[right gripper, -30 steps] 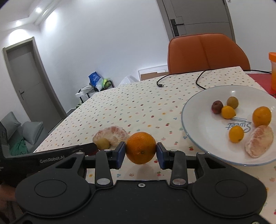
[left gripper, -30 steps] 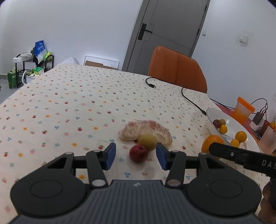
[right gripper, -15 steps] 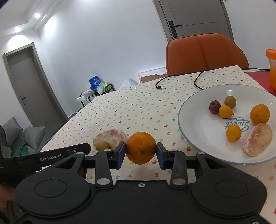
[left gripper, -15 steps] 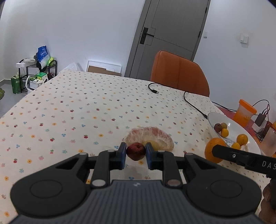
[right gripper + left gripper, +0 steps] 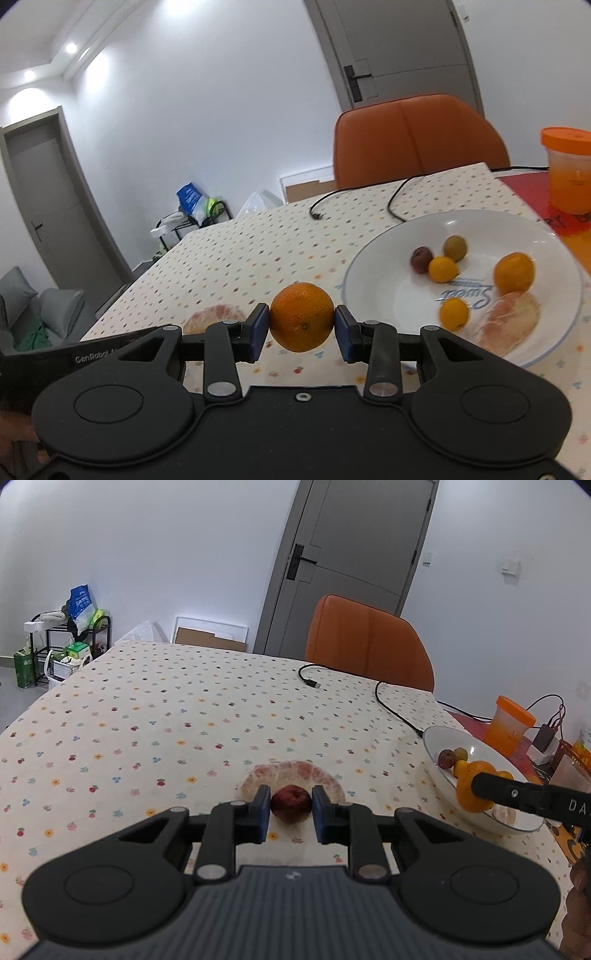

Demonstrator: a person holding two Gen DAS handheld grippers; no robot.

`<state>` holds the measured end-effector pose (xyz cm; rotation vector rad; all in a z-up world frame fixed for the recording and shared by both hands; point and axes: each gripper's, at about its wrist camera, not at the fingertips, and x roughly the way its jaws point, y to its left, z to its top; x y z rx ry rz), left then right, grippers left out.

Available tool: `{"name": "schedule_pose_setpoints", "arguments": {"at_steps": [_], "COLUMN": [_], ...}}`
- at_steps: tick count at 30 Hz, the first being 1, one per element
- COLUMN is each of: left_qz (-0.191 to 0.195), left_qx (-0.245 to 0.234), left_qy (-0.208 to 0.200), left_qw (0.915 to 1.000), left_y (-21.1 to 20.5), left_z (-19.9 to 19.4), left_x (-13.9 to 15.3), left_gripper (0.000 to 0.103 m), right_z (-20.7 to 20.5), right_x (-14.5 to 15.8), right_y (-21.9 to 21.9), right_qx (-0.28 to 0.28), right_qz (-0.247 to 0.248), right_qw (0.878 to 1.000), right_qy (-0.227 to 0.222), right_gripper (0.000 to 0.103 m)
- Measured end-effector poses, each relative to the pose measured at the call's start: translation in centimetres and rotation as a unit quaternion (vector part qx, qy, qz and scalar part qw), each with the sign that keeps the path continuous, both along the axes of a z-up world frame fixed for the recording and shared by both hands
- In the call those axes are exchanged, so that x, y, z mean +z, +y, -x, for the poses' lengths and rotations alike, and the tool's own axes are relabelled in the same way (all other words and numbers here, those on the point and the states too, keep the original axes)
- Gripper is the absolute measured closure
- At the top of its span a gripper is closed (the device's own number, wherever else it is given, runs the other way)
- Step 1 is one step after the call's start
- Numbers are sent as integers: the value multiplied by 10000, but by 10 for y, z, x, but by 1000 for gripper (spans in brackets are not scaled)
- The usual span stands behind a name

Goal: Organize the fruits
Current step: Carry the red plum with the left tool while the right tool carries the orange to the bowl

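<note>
Two wrist views over a table (image 5: 155, 709) with a dotted cloth. The left gripper (image 5: 290, 808) has its jaws clamped on a small dark red fruit (image 5: 291, 803), just in front of a peeled pomelo piece (image 5: 295, 770) that lies on the cloth; whether the fruit is clear of the cloth cannot be told. The right gripper (image 5: 301, 325) has its jaws clamped on an orange (image 5: 301, 316), held above the cloth just beside the near left rim of a white plate (image 5: 391, 295). The plate sits near the table's right edge and holds a dark red fruit (image 5: 421, 259), a greenish fruit (image 5: 455, 247), two small yellow fruits (image 5: 442, 268), an orange fruit (image 5: 514, 272) and a pomelo piece (image 5: 508, 320); its left half is bare. A black cable (image 5: 391, 707) runs from the far edge to the plate's far rim. An orange-lidded cup (image 5: 569, 170) stands beyond the plate, by the right edge. An orange chair (image 5: 369, 642) stands at the far edge. The left and far parts of the table lie open.
</note>
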<state>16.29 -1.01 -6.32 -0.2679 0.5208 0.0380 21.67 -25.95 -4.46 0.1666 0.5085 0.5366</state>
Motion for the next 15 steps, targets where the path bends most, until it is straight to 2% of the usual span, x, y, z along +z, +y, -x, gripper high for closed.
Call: {"name": "schedule_pose_setpoints", "arguments": {"at_steps": [12,15], "left_qz": [-48,-69], "left_qx": [-94,-143], "left_qy": [5,-4], "left_qw": [9999,9999], "left_y": [-11,-15], "left_z": [-5,-7], "left_x": [1,2], "left_gripper": [81,81], "right_z": [-10,-12], "right_x": [-3,-5], "right_y": [-25,-27], "right_qx": [-424,-482], "right_qz": [1,8], "right_qw": [9991,9988], "right_qy": [-56,-26], "right_gripper": [66,57]}}
